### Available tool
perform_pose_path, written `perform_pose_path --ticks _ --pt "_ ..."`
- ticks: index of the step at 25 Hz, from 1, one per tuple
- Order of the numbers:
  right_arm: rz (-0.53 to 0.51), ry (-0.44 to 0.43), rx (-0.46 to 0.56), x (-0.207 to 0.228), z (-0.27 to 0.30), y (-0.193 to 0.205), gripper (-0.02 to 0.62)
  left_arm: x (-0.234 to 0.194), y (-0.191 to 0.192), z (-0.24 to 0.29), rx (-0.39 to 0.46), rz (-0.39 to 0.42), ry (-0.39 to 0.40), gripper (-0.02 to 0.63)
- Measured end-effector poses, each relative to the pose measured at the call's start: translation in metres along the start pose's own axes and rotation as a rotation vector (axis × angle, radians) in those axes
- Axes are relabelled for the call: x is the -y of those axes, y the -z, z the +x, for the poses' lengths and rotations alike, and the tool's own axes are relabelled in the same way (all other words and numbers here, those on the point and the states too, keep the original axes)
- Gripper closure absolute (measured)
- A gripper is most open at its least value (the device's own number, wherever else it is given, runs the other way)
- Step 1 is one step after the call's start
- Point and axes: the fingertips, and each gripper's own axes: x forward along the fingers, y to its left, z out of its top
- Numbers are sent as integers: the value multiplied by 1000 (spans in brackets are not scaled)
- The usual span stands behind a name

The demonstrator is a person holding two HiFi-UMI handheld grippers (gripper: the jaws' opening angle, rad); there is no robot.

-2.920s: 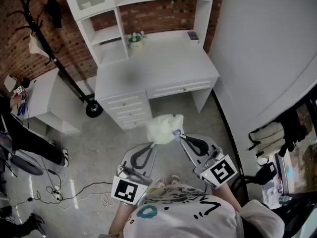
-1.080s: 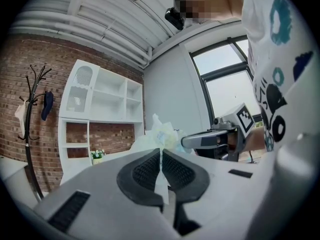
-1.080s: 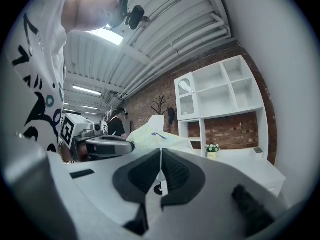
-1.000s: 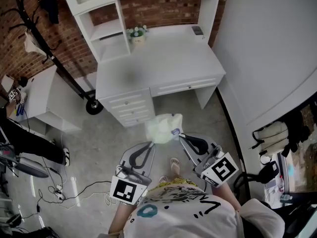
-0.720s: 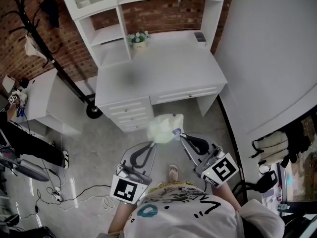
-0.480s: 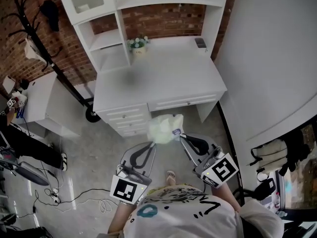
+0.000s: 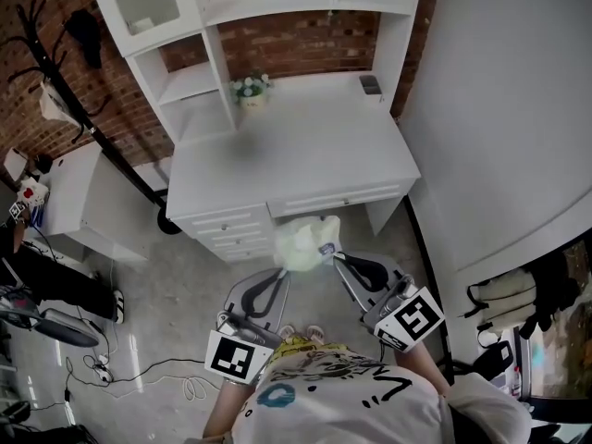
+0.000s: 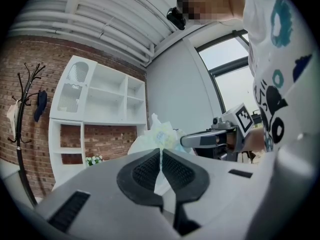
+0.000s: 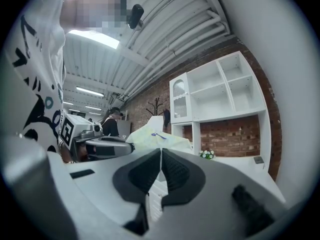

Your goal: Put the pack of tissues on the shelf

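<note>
My left hand-held gripper (image 7: pixel 283 270) and right hand-held gripper (image 7: pixel 334 256), each clenched on the wrapper, hold the pack of tissues (image 7: pixel 303 241) aloft at the white surface's (image 7: pixel 296 146) front edge, well short of the shelf (image 7: pixel 190 81).

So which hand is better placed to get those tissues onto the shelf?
Left, though only slightly: the left tool and right tool both pinch the pack of tissues, but the low open shelves stand on the left tool's side.

The pack of tissues (image 7: pixel 303 241) sits between left claw (image 7: pixel 283 269) and right claw (image 7: pixel 335 258), before the desk (image 7: pixel 296 155) — shelf (image 7: pixel 199 81) behind.
</note>
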Motion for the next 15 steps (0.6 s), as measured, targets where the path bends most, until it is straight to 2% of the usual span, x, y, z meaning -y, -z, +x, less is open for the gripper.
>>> perform_pose_path --ticks 7,15 --pt "9 42 5 23 6 5 566 -8 5 25 -7 0 40 586" --pt "-1 102 5 69 32 6 568 -37 6 73 11 14 95 587"
